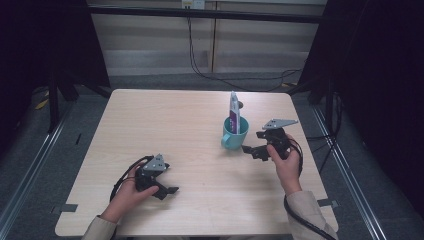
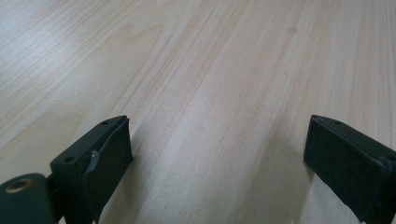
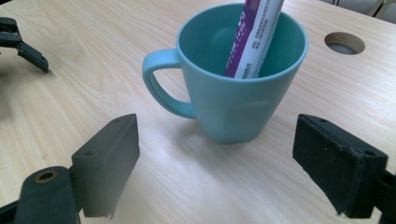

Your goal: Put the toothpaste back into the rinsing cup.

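Mug [image 3: 238,88] with upright tube [image 3: 254,37] stands near the table's [image 1: 165,120] right edge. Right gripper [image 3: 217,163], jaws spread, faces it unobstructed. Left gripper [image 2: 217,158], jaws spread, sits near the front edge.

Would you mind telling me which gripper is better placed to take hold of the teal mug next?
The right gripper: its open jaws face the teal mug, which stands just ahead with the tube in it. The left gripper, also open, rests farther away over bare table.
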Motion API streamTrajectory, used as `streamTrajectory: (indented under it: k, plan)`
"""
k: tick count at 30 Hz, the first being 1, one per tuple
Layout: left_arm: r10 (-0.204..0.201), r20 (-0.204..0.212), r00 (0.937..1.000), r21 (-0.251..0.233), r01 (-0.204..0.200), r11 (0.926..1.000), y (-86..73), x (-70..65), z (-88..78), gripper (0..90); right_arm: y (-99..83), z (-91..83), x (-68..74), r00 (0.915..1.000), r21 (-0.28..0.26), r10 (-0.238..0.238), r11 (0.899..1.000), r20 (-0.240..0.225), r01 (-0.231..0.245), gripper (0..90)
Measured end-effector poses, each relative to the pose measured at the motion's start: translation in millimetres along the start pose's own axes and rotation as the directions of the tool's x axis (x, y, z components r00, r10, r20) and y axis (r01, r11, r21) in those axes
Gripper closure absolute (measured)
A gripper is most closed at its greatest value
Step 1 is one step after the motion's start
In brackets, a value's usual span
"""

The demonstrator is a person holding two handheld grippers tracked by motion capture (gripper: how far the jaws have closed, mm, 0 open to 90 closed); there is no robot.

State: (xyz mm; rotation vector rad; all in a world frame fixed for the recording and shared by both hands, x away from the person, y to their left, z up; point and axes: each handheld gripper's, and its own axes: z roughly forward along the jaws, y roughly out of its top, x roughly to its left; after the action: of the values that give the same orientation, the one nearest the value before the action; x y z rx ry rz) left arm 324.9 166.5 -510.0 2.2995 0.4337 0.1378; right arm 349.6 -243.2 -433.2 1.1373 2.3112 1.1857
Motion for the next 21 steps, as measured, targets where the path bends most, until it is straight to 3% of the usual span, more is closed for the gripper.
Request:
streamTrajectory:
  k: [21]
  plan:
    - [0.000,0.000,1.0000,0.000,0.000,1.0000,0.0,0.0,0.0,7.4,-28.6,6.6,8.1,0.9995,0.054,-0.028,0.998,-0.017,0.029,14.4]
